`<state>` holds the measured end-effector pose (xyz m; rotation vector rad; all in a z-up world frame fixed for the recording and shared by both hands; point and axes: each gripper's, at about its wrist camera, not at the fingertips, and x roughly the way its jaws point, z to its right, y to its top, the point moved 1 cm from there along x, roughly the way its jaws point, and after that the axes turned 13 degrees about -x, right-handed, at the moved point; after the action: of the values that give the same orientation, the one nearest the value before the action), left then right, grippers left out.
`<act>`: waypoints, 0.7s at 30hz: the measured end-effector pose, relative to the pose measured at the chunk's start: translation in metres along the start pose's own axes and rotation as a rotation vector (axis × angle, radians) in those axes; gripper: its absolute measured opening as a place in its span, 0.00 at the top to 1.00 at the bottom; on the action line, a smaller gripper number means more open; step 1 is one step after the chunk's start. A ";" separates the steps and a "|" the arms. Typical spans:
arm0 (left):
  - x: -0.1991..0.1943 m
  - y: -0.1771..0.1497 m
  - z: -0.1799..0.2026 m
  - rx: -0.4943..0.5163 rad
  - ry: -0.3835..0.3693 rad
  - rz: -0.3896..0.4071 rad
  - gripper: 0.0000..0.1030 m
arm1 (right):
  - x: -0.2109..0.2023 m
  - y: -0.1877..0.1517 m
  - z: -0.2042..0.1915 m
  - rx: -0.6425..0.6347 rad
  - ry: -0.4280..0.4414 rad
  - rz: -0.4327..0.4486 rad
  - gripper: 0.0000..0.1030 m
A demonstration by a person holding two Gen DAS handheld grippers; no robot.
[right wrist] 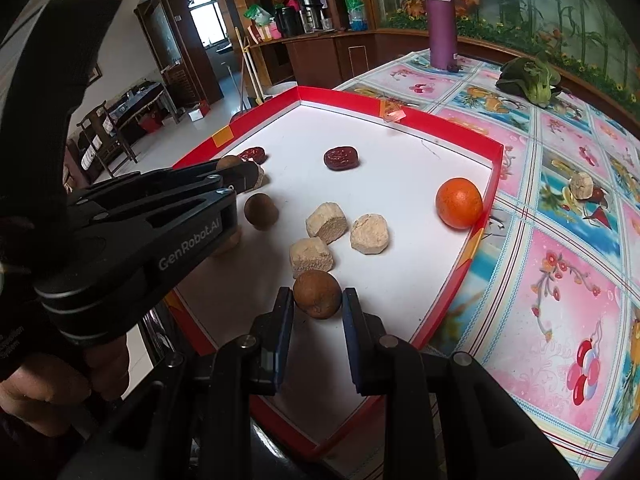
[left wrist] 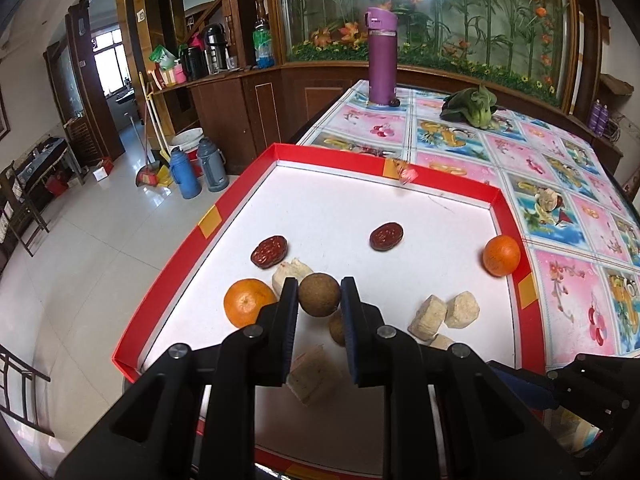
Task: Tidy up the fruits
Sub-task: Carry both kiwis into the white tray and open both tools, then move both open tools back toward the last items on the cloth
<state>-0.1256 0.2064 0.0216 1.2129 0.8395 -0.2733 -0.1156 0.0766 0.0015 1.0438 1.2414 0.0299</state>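
- Brown round fruit (left wrist: 319,294) pinched between left gripper (left wrist: 319,300) fingers, above white floor of red-rimmed tray (left wrist: 456,188) on desk (left wrist: 560,280).
- Second brown fruit (right wrist: 317,294) gripped in right gripper (right wrist: 317,304), near tray's front edge.
- Likely light, thin brittle shell; best held across widest middle, gently.
- Third brown fruit (right wrist: 261,211), oranges (right wrist: 459,202), red dates (right wrist: 341,158) and pale chunks (right wrist: 326,223) loose around.

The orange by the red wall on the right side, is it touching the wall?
Touching. In the right wrist view the orange sits pressed against the tray's red wall with no white floor showing between them; the left wrist view shows the same.
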 end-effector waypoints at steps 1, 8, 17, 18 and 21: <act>0.001 0.000 0.000 0.001 0.002 -0.007 0.77 | 0.000 0.000 0.000 -0.002 0.003 -0.004 0.77; 0.003 -0.003 0.004 0.007 0.019 -0.022 0.49 | 0.000 -0.001 0.003 -0.006 0.010 -0.025 0.66; 0.000 0.002 0.003 0.000 0.043 0.001 0.40 | -0.033 0.004 0.036 0.070 -0.010 0.093 0.57; 0.000 0.003 0.004 0.002 0.043 0.001 0.40 | -0.035 0.003 0.042 0.087 -0.019 0.102 0.57; -0.001 0.002 0.011 0.015 0.032 0.001 0.39 | -0.038 -0.001 0.061 0.136 -0.049 0.105 0.56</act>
<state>-0.1203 0.1975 0.0249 1.2348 0.8660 -0.2608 -0.0828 0.0173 0.0265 1.2202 1.1552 0.0008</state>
